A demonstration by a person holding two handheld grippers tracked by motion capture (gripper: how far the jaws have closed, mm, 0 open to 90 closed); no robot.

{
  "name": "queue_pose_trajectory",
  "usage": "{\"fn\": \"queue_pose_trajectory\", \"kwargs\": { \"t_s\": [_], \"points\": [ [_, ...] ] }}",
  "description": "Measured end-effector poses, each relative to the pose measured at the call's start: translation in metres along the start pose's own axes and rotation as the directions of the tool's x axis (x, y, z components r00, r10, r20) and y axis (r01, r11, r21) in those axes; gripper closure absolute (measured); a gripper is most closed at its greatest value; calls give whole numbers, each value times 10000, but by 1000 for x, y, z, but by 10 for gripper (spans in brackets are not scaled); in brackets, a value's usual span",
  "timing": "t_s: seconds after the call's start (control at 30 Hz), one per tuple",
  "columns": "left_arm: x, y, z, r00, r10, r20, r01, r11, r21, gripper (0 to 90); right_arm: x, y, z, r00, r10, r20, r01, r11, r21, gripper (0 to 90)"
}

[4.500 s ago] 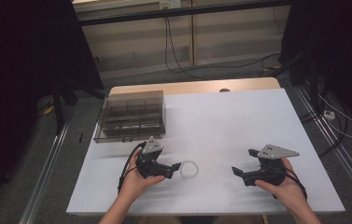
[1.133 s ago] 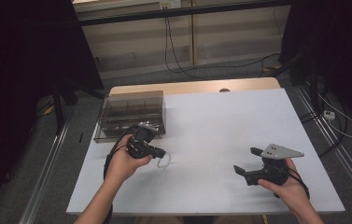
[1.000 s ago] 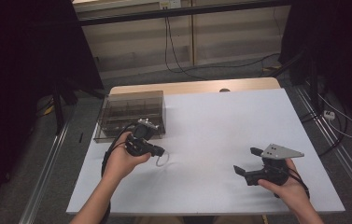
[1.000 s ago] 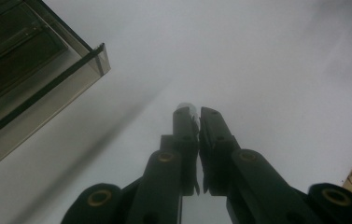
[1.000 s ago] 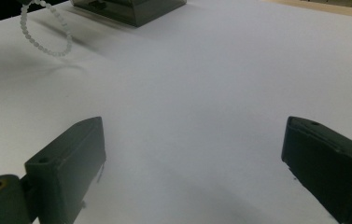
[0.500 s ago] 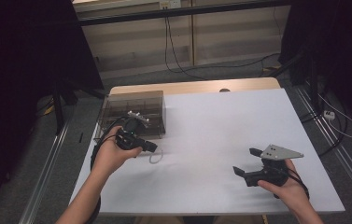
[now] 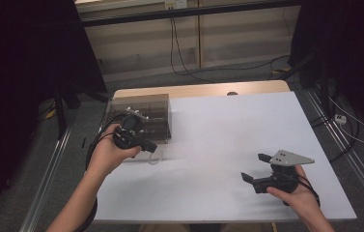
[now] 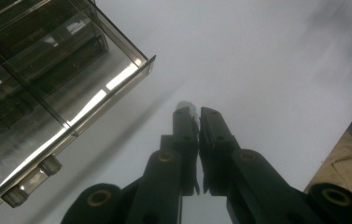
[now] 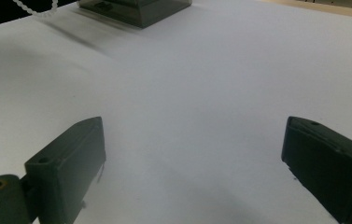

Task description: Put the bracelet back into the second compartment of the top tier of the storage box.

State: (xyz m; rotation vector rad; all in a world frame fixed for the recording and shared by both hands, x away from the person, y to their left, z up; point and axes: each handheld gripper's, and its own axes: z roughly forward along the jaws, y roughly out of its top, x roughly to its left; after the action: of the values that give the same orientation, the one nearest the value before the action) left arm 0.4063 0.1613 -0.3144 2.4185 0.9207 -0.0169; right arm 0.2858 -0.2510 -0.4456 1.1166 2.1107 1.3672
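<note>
The left gripper [image 7: 146,145] sits at about 9 o'clock on the white table [image 7: 228,125], just in front of the smoky clear box [image 7: 143,113]. Its jaws are pinched nearly together on a pale beaded ring [image 7: 154,155], which dangles from the tips above the table; in the left gripper view a bit of the ring [image 8: 186,109] peeks out between the jaw tips, with the box [image 8: 47,93] at 10 o'clock. The right gripper [image 7: 257,169] rests in the hand at about 4 o'clock, well apart from the ring, its jaws spread wide with nothing between them. In the right gripper view the ring [image 9: 36,10] hangs at 11 o'clock.
</note>
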Motion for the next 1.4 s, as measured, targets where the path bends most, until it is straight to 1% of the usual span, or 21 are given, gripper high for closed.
{"fn": "queue_pose_trajectory", "kwargs": {
  "t_s": [0.1, 0.13, 0.23, 0.33, 0.47, 0.5, 0.67, 0.7, 0.77, 0.83, 0.87, 0.93, 0.97, 1.0, 1.13, 1.27, 1.37, 1.4],
  "points": [
    [0, 1, -2, 10000, -48, -5, 48, 10000, 28, 861, 0, 0, 0, 10000, -10, -6, 10, 10000, 28, 59],
    [1, 2, -4, 10000, 26, -32, -26, 10000, 43, 861, 0, 0, 0, 10000, -12, -5, 12, 10000, 28, 59],
    [2, 3, -5, 10000, -35, -4, 35, 9998, 198, 861, 0, 0, 0, 10000, -11, 3, 11, 10000, -3, 59],
    [3, 5, -7, 10000, -74, -60, 76, 9994, 340, 861, 0, 0, 0, 10000, -7, -3, 7, 10000, -15, 59],
    [6, 7, -11, 9998, -102, -160, 107, 9995, 282, 861, 0, 0, -1, 10000, -33, 4, 33, 10000, -10, 59],
    [6, 8, -12, 9997, -197, -153, 201, 9994, 292, 861, 0, 0, -1, 10000, -31, 10, 31, 10000, -11, 59],
    [9, 10, -18, 9993, -280, -260, 287, 9992, 282, 861, 0, 0, -1, 10000, -40, 2, 40, 10000, -60, 59],
    [10, 11, -19, 9993, -255, -270, 261, 9994, 236, 861, 0, 0, -1, 10000, -44, 18, 44, 10000, -54, 59],
    [11, 12, -22, 9993, -215, -316, 225, 9993, 297, 861, 0, 0, -1, 10000, -55, 14, 55, 10000, -53, 59],
    [11, 13, -23, 9990, -302, -332, 313, 9990, 317, 861, 0, 0, -1, 10000, -55, 9, 55, 10000, -29, 59],
    [12, 14, -24, 9991, -252, -348, 262, 9993, 282, 861, 1, 0, 0, 10000, -64, 7, 64, 10000, -30, 59],
    [12, 15, -26, 9988, -343, -353, 352, 9990, 258, 861, 1, 0, 0, 10000, -56, 1, 56, 10000, -34, 59],
    [13, 16, -27, 9988, -274, -399, 284, 9993, 245, 861, 1, 1, 0, 10000, -66, 4, 66, 10000, -47, 59],
    [14, 16, -28, 9987, -370, -361, 378, 9990, 228, 861, 1, 1, -1, 10000, -70, -6, 70, 9999, -74, 59],
    [15, 19, -31, 9982, -417, -423, 426, 9989, 194, 861, 1, 1, -1, 10000, -77, 0, 77, 9999, -75, 59],
    [18, 23, -35, 9983, -349, -465, 358, 9992, 177, 861, 1, 0, 0, 10000, -73, -8, 73, 10000, -52, 59],
    [21, 24, -36, 9978, -472, -475, 476, 9988, 80, 861, 1, 0, 0, 10000, -95, -5, 95, 9999, -87, 59],
    [22, 24, -36, 9974, -451, -563, 458, 9989, 113, 861, 1, 1, 0, 9999, -103, -21, 103, 9999, -81, 59]
  ]
}}
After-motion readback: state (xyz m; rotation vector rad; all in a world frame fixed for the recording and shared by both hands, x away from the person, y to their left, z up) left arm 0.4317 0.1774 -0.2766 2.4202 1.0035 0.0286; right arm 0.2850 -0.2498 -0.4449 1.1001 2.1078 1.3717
